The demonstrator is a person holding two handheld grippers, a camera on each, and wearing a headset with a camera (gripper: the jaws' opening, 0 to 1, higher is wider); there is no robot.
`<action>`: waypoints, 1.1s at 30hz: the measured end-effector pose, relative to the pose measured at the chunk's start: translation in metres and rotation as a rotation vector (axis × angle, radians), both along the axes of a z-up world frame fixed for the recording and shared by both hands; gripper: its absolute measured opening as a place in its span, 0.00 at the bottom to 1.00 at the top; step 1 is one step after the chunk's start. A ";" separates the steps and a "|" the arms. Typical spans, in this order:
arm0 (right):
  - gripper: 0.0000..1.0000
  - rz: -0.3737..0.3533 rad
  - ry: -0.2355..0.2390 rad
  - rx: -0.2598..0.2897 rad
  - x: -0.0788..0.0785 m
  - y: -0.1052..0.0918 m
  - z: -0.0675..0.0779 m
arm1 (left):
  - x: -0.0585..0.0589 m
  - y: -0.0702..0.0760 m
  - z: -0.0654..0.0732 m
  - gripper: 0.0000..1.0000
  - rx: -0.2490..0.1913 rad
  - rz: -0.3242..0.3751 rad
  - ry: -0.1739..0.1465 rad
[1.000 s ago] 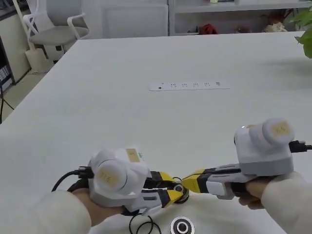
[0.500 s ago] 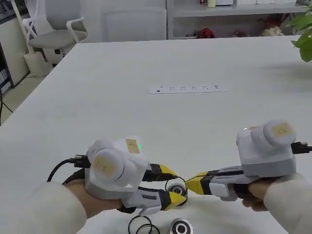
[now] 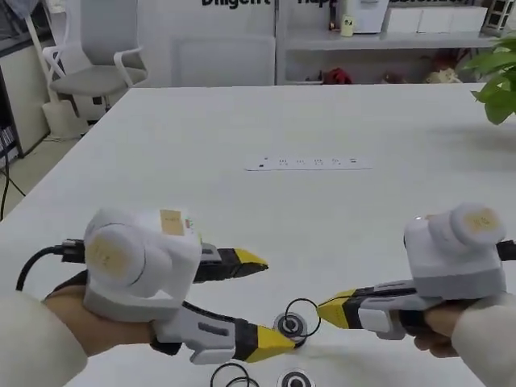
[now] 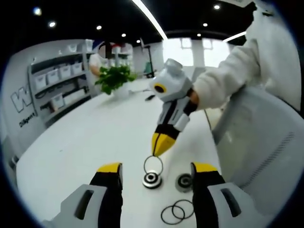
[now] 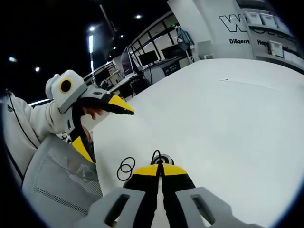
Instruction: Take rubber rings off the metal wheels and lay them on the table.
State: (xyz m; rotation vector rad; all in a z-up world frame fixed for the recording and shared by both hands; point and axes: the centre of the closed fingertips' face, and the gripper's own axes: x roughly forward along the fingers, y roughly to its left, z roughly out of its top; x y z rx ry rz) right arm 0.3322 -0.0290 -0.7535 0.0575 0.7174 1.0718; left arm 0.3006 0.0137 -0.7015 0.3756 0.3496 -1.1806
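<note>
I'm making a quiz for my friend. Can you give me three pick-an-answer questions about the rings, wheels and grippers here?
1. Where do the two loose rubber rings lie? A on a plate; B in a bowl; C on the table.
2. How many metal wheels are there? A one; B two; C five.
3. The left gripper is: A open; B shut on a ring; C shut on a wheel.
Answers: C, flat beside the wheels; B, two sit side by side; A, its yellow tips stand apart.

Thin blk ring (image 4: 145, 165) upright over wheel (image 4: 152, 180) — 2 rings (image 4: 173, 209) flat by 2nd wheel (image 4: 184, 181).
</note>
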 end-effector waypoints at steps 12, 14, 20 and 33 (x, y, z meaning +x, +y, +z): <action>0.00 -0.012 -0.012 0.018 -0.010 -0.006 0.021 | -0.013 0.030 0.024 0.71 -0.007 0.034 -0.039; 0.00 -0.012 -0.013 0.020 -0.011 -0.007 0.025 | -0.014 0.034 0.026 0.72 -0.008 0.042 -0.044; 0.00 -0.030 -0.001 0.061 -0.014 -0.006 0.036 | -0.022 0.053 0.031 0.79 -0.018 0.088 -0.038; 0.00 -0.007 0.013 0.099 -0.028 0.010 0.051 | -0.039 0.098 0.031 0.92 -0.053 0.225 -0.022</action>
